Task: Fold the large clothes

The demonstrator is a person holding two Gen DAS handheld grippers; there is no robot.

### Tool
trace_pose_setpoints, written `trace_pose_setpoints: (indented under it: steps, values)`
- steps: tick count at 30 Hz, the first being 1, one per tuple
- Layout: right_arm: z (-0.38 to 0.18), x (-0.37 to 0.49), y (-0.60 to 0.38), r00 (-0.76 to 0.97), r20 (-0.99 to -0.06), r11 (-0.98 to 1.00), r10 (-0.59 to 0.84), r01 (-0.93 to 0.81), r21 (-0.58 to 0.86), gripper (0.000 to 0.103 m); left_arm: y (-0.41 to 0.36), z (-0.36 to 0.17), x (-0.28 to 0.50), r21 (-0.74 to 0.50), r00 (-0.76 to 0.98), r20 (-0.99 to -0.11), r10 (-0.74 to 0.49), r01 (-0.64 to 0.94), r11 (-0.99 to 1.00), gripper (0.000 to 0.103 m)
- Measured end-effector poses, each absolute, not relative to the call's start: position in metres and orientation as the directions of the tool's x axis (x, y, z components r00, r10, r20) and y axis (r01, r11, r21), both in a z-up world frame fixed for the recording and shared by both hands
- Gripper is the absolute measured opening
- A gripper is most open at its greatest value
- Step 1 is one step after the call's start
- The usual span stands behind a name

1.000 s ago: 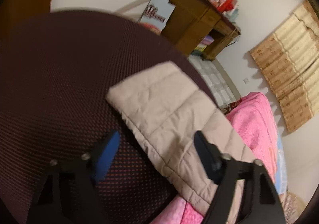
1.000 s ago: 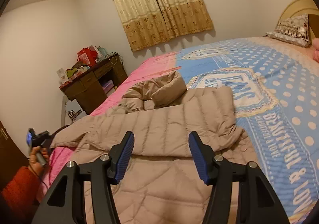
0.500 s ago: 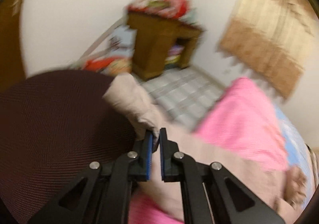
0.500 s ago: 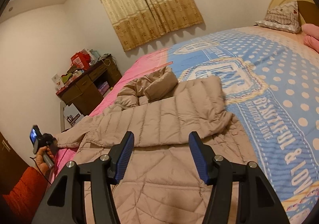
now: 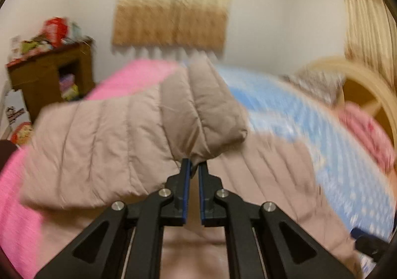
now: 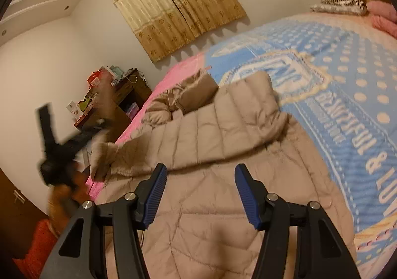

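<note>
Left wrist view, left gripper [image 5: 194,163] jaws clamped on beige jacket sleeve [image 5: 193,115], right gripper [image 6: 201,172] jaws apart, empty

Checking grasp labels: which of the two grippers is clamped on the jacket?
The left gripper: its jaws pinch the beige jacket's sleeve end. The right gripper hangs above the jacket, jaws apart, holding nothing.

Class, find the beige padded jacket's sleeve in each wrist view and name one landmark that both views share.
Left wrist view: the sleeve fills the centre, its end pinched in the left claw.
Right wrist view: it crosses the middle, above the right claw.
Shared landmark: the curtain.
</note>
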State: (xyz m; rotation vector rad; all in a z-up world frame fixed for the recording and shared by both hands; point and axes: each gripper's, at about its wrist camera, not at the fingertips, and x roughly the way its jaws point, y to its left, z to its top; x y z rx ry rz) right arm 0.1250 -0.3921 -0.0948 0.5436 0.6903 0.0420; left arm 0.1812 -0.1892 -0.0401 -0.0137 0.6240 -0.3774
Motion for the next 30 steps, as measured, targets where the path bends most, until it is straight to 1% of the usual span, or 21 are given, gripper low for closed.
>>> trace_pose_setpoints:
  steps: [1, 3, 5, 6, 7, 8, 9, 11, 13, 14, 16, 18, 20, 22, 24, 25, 26, 27, 28, 29, 30]
  values:
    - [-0.098, 0.123, -0.393, 0.768, -0.601, 0.857, 0.222, 0.14, 0.496, 0.058, -0.203, -0.053, 0.177, -0.109, 0.723, -0.596, -0.349, 0.358, 0.927, 0.008]
    - [-0.101, 0.12, -0.395, 0.756, -0.611, 0.857, 0.234, 0.136, 0.497, 0.058, -0.221, -0.074, 0.165, -0.093, 0.673, -0.649, -0.354, 0.392, 0.915, 0.008]
    - [-0.102, 0.119, -0.397, 0.751, -0.613, 0.856, 0.245, 0.129, 0.501, 0.059, -0.223, -0.079, 0.156, -0.107, 0.63, -0.686, -0.365, 0.408, 0.906, 0.014]
    - [-0.102, 0.12, -0.399, 0.749, -0.61, 0.85, 0.26, 0.122, 0.512, 0.06, -0.216, -0.078, 0.149, -0.132, 0.61, -0.693, -0.383, 0.416, 0.9, 0.031]
    - [-0.102, 0.122, -0.401, 0.746, -0.598, 0.834, 0.292, 0.107, 0.541, 0.073, -0.207, -0.074, 0.145, -0.15, 0.606, -0.694, -0.389, 0.407, 0.901, 0.06]
    - [-0.101, 0.124, -0.403, 0.745, -0.579, 0.813, 0.331, 0.087, 0.576, 0.088, -0.194, -0.07, 0.142, -0.164, 0.612, -0.689, -0.388, 0.391, 0.906, 0.074]
    - [-0.099, 0.13, -0.406, 0.745, -0.548, 0.781, 0.38, 0.059, 0.622, 0.091, -0.179, -0.063, 0.135, -0.181, 0.642, -0.667, -0.377, 0.351, 0.919, 0.086]
    - [-0.094, 0.143, -0.408, 0.746, -0.514, 0.749, 0.424, 0.03, 0.662, 0.092, -0.14, -0.046, 0.127, -0.192, 0.709, -0.616, -0.343, 0.287, 0.938, 0.089]
    - [-0.091, 0.167, -0.407, 0.732, -0.5, 0.736, 0.463, -0.002, 0.677, 0.092, -0.107, -0.044, 0.122, -0.159, 0.75, -0.607, -0.261, 0.208, 0.965, 0.089]
    - [-0.093, 0.183, -0.405, 0.717, -0.517, 0.74, 0.467, 0.003, 0.673, 0.092, -0.087, -0.047, 0.12, -0.146, 0.764, -0.615, -0.194, 0.132, 0.98, 0.089]
    - [-0.105, 0.226, -0.396, 0.677, -0.579, 0.766, 0.454, 0.036, 0.642, 0.092, -0.066, -0.058, 0.117, -0.167, 0.769, -0.625, -0.135, 0.037, 0.985, 0.089]
    - [-0.118, 0.258, -0.384, 0.653, -0.616, 0.795, 0.441, 0.034, 0.605, 0.092, -0.043, -0.077, 0.114, -0.209, 0.744, -0.66, -0.108, -0.043, 0.977, 0.089]
    - [-0.135, 0.29, -0.368, 0.638, -0.631, 0.808, 0.44, 0.025, 0.589, 0.092, -0.04, -0.095, 0.115, -0.248, 0.734, -0.669, -0.117, -0.072, 0.966, 0.089]
    - [-0.153, 0.313, -0.352, 0.628, -0.653, 0.819, 0.423, 0.042, 0.572, 0.092, -0.034, -0.105, 0.108, -0.313, 0.753, -0.641, -0.147, -0.082, 0.946, 0.089]
    - [-0.169, 0.329, -0.335, 0.611, -0.685, 0.844, 0.396, 0.051, 0.533, 0.092, -0.036, -0.108, 0.11, -0.342, 0.754, -0.636, -0.163, -0.086, 0.936, 0.089]
    - [-0.173, 0.334, -0.322, 0.603, -0.715, 0.883, 0.353, 0.039, 0.468, 0.084, -0.037, -0.109, 0.111, -0.343, 0.752, -0.639, -0.162, -0.09, 0.935, 0.09]
    - [-0.173, 0.338, -0.314, 0.596, -0.737, 0.908, 0.32, 0.029, 0.417, 0.06, -0.041, -0.109, 0.115, -0.338, 0.751, -0.643, -0.152, -0.1, 0.936, 0.091]
    - [-0.172, 0.34, -0.306, 0.589, -0.749, 0.925, 0.304, 0.007, 0.38, 0.05, -0.042, -0.11, 0.113, -0.33, 0.747, -0.647, -0.151, -0.095, 0.939, 0.094]
    - [-0.168, 0.341, -0.299, 0.588, -0.751, 0.933, 0.3, -0.017, 0.36, 0.033, -0.045, -0.11, 0.114, -0.318, 0.744, -0.652, -0.151, -0.087, 0.944, 0.097]
    - [-0.158, 0.34, -0.294, 0.597, -0.75, 0.943, 0.285, -0.036, 0.33, 0.021, -0.049, -0.11, 0.117, -0.31, 0.741, -0.655, -0.149, -0.084, 0.947, 0.098]
    - [-0.15, 0.338, -0.293, 0.611, -0.743, 0.949, 0.274, -0.049, 0.31, 0.018, -0.053, -0.109, 0.119, -0.301, 0.738, -0.659, -0.144, -0.083, 0.95, 0.098]
